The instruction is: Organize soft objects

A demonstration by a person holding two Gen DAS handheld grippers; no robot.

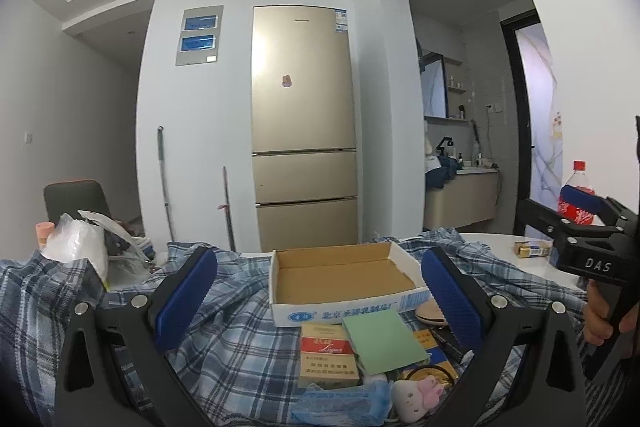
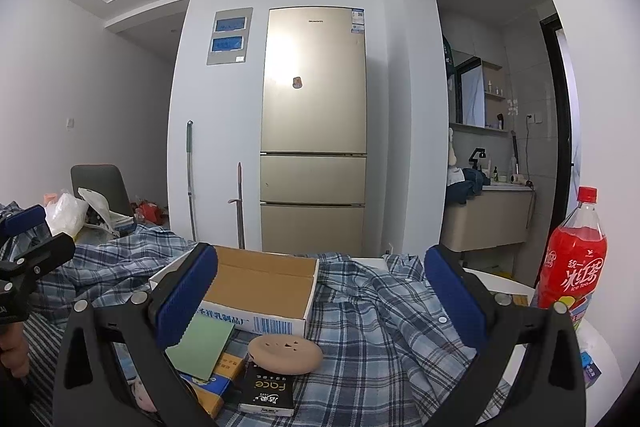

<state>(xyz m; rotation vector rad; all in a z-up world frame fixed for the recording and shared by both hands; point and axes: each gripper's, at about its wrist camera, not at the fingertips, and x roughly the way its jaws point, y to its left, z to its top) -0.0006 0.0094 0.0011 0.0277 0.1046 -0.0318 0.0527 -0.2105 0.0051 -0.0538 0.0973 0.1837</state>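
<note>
A shallow white cardboard box with a brown inside [image 1: 344,277] sits empty on the crumpled blue-and-white plaid cloth [image 1: 240,347] that covers the table. Just in front of the box lie a pale green sheet of card [image 1: 382,341], a red-and-cream cigarette pack [image 1: 326,355] touching its left edge, and a tan, flat, oval pad with small holes [image 2: 285,349] to the right of the sheet. Nearer than those, in front of the box, are a small white plush toy with pink ears [image 1: 416,397] and a blue plastic-wrapped packet [image 1: 344,401].

The left gripper [image 1: 318,301] hangs before the box, its blue pads spread wide with nothing between them. The right gripper [image 2: 320,301], right of the box, is likewise spread wide and empty. A red iced-tea bottle [image 2: 574,259] stands well right of the box on the bare white tabletop [image 1: 500,255]
</note>
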